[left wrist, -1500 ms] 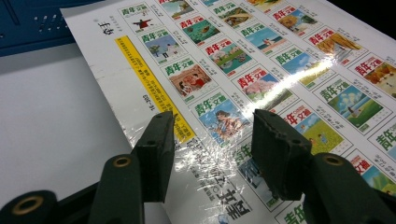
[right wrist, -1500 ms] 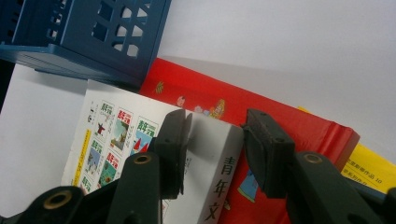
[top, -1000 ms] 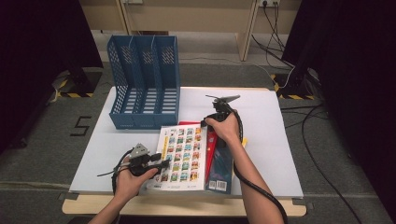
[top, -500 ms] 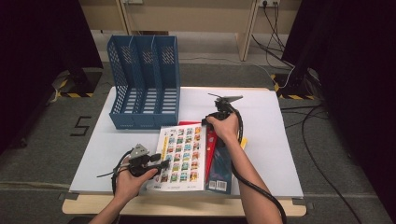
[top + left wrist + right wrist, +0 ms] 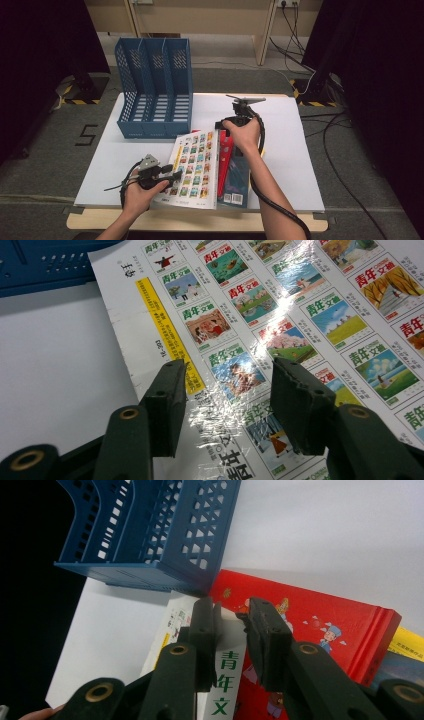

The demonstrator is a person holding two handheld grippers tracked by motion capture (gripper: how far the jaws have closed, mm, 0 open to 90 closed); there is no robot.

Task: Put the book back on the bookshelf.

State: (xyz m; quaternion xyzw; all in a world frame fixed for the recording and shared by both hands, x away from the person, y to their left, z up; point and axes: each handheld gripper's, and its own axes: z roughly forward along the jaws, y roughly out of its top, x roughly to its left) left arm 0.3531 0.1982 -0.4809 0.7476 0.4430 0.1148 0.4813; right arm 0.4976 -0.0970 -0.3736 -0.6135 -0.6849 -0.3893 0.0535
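Since the earlier frame the right gripper [image 5: 226, 131] has lifted the magazine's [image 5: 194, 167] far edge, so its cover now tilts off the red book [image 5: 226, 157] beneath; its jaws have just been closing and now pinch that top edge, seen in the right gripper view with the spine between the pads. At about seven o'clock from it, the left gripper [image 5: 175, 175] rests spread over the glossy cover, likely steadying the near end. The blue file rack [image 5: 155, 95] waits at eleven o'clock on the white table [image 5: 280, 150]. Both forearms reach in from six o'clock, right wrist arched high.
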